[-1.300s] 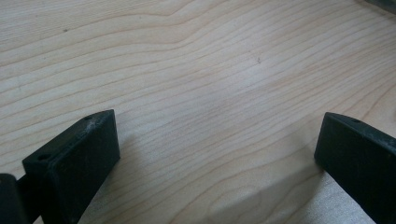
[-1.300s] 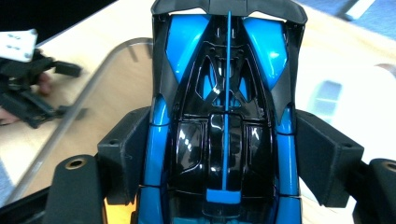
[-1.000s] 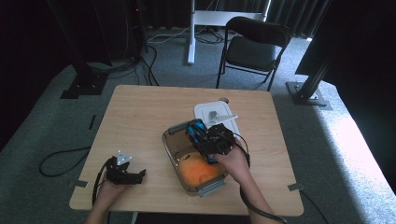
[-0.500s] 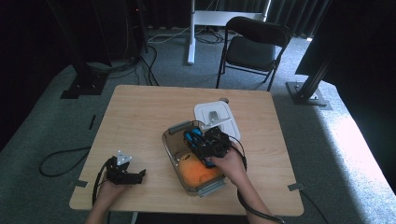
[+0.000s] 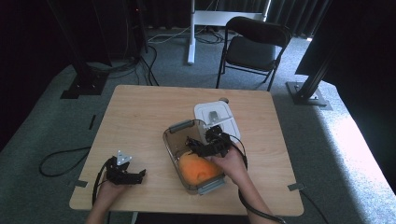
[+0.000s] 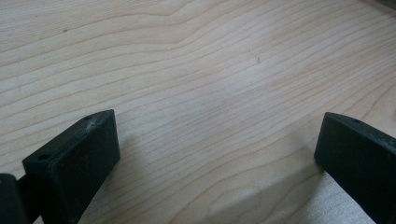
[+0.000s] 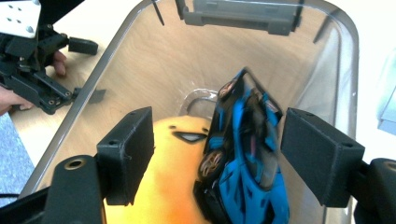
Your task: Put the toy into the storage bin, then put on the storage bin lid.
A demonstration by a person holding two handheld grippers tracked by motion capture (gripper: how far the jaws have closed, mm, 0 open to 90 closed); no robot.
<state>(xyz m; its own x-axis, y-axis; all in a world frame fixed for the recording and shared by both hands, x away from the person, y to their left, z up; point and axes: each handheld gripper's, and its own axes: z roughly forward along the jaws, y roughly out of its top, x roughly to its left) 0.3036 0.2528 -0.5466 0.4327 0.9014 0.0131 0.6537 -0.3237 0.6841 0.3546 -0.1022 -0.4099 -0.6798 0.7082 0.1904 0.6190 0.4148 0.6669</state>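
The right hand (image 5: 229,162) reaches forward from the near edge of the tabletop (image 5: 140,121) and holds the right gripper (image 5: 205,145) over the clear container (image 5: 175,131), tilted down into it. In the right gripper view its jaws stand wide and have just been opening; the blue toy car (image 7: 245,163) lies between them, tipped on its side, with a gap to each pad. The car rests inside the container against the orange plush (image 7: 163,186) at the bottom. A white lid (image 5: 217,114) lies just beyond the container.

The left hand (image 5: 109,191) rests near the tabletop's near left corner with the left gripper (image 5: 125,171) low over the wood. Its jaws are spread wide over bare tabletop, holding nothing.
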